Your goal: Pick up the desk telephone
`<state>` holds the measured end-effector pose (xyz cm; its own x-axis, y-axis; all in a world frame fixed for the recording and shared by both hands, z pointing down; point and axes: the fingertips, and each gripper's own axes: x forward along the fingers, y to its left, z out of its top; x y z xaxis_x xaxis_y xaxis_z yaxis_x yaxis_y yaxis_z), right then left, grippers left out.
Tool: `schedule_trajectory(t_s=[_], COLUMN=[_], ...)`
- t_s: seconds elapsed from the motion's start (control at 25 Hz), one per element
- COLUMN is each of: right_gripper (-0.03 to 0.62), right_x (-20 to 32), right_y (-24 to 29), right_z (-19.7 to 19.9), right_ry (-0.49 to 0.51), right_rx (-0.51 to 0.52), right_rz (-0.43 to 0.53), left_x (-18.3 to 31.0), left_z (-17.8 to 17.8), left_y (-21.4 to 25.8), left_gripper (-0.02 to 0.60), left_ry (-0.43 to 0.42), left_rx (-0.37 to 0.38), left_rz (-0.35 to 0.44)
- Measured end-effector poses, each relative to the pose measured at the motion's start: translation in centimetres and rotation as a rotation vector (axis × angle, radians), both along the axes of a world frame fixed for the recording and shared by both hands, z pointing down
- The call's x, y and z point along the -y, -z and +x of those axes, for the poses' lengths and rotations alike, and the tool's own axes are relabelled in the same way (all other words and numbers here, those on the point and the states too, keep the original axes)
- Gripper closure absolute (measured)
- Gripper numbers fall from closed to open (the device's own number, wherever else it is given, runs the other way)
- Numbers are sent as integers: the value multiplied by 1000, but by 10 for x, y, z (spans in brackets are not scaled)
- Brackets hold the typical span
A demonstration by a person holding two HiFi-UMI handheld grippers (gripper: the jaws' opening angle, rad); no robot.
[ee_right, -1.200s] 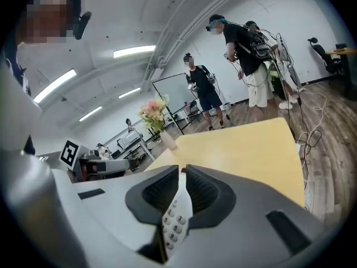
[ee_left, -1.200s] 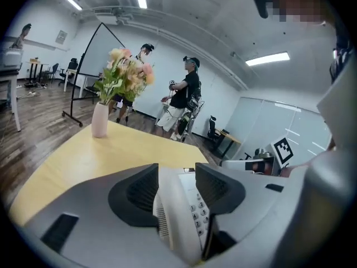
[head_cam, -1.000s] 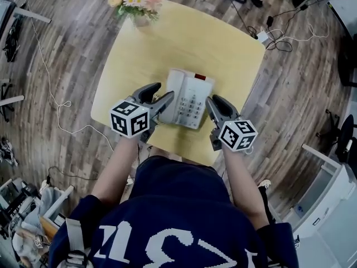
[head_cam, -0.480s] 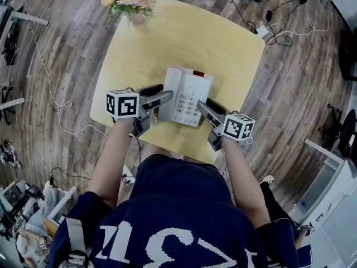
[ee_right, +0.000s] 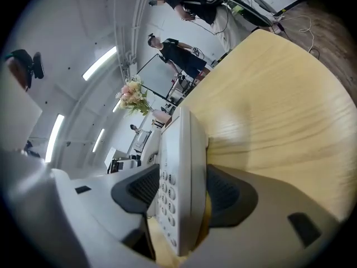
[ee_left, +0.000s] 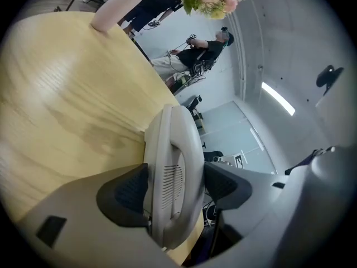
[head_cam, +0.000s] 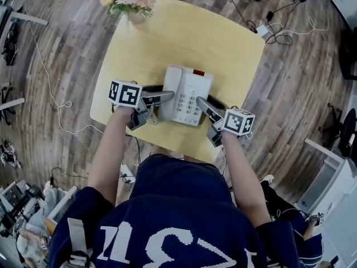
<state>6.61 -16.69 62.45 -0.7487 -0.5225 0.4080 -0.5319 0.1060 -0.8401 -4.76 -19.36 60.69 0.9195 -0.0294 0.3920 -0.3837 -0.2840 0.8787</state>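
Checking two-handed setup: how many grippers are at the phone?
2. The left gripper at the handset side of the phone, the right gripper at its keypad side; each one's jaws have just been opening, phone between them.

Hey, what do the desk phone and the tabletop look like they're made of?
Desk phone: likely moulded plastic, off-white, smooth with slight sheen; slotted grille and raised buttons. Tabletop: pale wood or wood-look laminate, satin; grain lines show, but which one can't be told.

telephone (head_cam: 187, 95): we see a pale grey desk set | handset (head_cam: 172, 91) cradled at its 9 o'clock side, keypad (head_cam: 191, 106) toward 3 | lying flat | on table (head_cam: 223, 43), near its 6 o'clock edge
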Motion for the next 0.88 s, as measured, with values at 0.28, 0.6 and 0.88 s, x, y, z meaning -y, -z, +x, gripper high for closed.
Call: schedule_trajectory(t_s=[0.28,0.6,0.88], right_gripper=[380,396,398], right_x=[6,7,13], right_y=[-4,10,68], right_z=[8,7,10], right_ry=[-108,-90,-38], right_rx=[28,6,5], right_rz=[-56,2,164], left_x=[-2,-2,-3], left_z=[-3,-6,-4], left_y=[4,11,73], left_gripper=[275,285,288], left_ry=[8,44,59], left_rx=[-82,25,12], left_rz=[4,126,312])
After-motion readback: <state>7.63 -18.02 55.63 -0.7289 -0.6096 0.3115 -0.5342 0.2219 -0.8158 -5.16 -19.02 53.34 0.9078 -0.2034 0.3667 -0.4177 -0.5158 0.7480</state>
